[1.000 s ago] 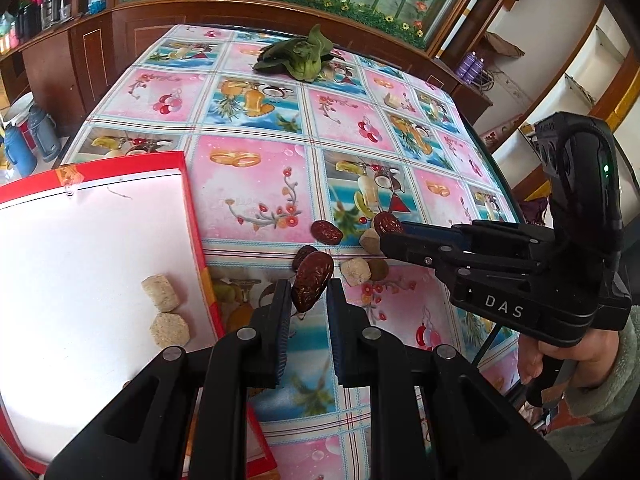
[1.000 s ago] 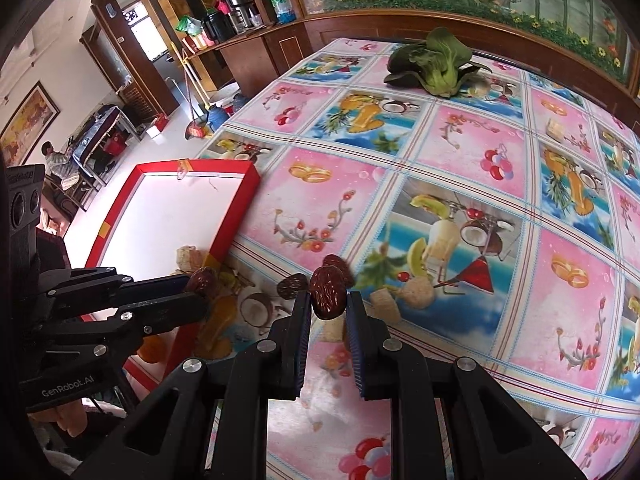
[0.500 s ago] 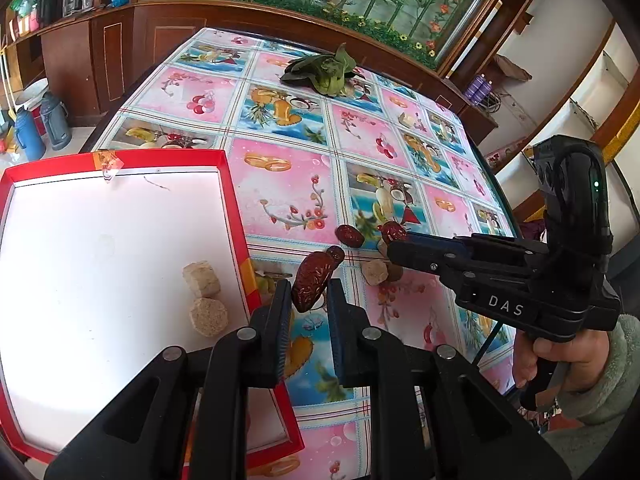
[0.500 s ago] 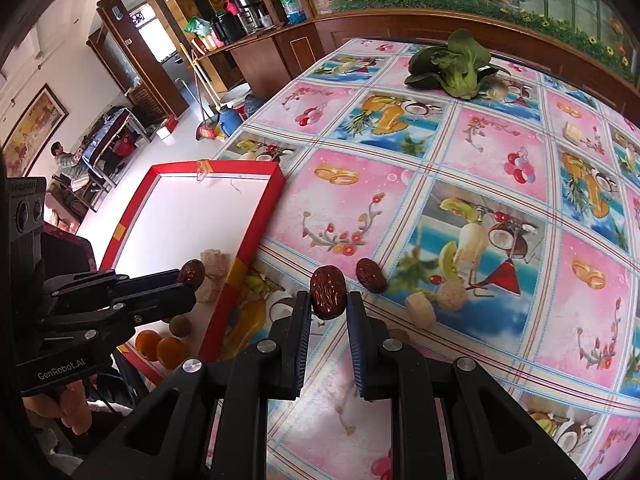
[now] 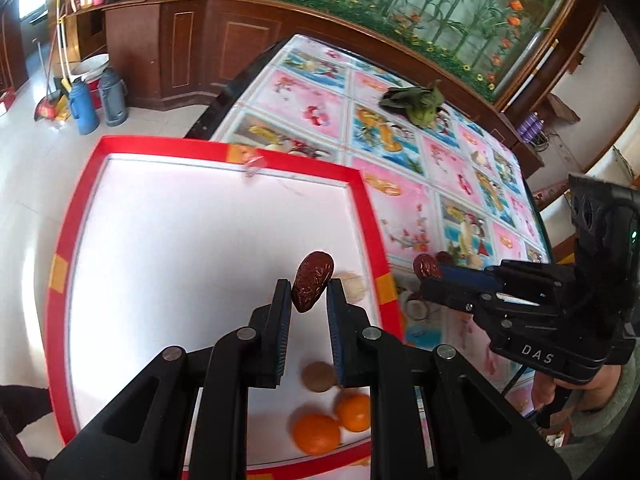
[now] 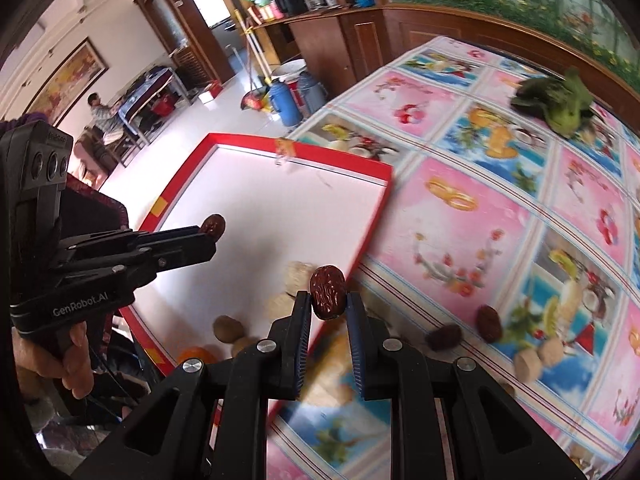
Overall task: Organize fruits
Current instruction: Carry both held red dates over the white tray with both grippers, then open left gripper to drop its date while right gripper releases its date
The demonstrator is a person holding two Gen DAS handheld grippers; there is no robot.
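Two upright red dates (image 5: 311, 281) (image 6: 327, 297), each gripper-pinched, tips up

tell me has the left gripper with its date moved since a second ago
Yes. The left gripper, shut on its date, has moved sideways from above the patterned tablecloth to over the white floor of the red tray.

We note a red-rimmed tray (image 5: 356, 184) with a white floor, two orange fruits (image 5: 316, 434), wrinkled dark red-brown dates (image 5: 311, 280), black grippers (image 5: 307, 300) with blue pads, and a tablecloth (image 6: 500, 216) of pink and blue fruit-print squares.
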